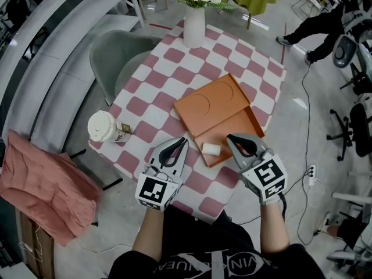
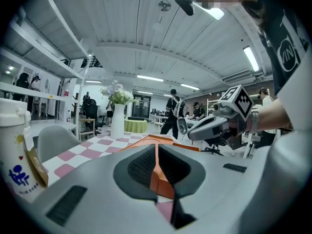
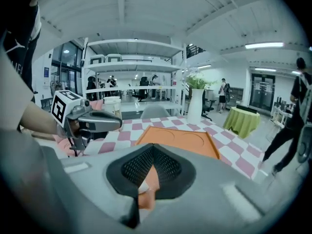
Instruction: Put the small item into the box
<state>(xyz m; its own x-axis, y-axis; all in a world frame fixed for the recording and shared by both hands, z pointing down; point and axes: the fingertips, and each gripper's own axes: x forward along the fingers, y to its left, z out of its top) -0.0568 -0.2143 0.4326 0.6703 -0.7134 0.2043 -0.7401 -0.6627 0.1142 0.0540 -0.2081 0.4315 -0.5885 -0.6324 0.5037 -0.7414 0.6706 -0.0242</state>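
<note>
An orange box point(image 1: 229, 128) lies open on the pink-and-white checked table point(image 1: 174, 74), its lid point(image 1: 210, 102) folded back flat. A small white item point(image 1: 210, 149) rests inside the box base, near its front corner. My left gripper point(image 1: 184, 140) hovers just left of the box, jaws shut and empty. My right gripper point(image 1: 229, 137) hovers over the box's front right part, also shut with nothing held. In the right gripper view the jaws point(image 3: 152, 147) meet, and a bit of the white item point(image 3: 142, 186) shows below them. The left gripper view shows its jaws point(image 2: 156, 146) closed over the orange box point(image 2: 163, 182).
A white vase of flowers point(image 1: 194, 25) stands at the table's far edge. A lidded white cup point(image 1: 104, 127) sits at the left edge. A green chair point(image 1: 116, 57) stands left of the table, a pink cloth point(image 1: 46, 185) nearer left. A person point(image 1: 322, 22) is at the far right.
</note>
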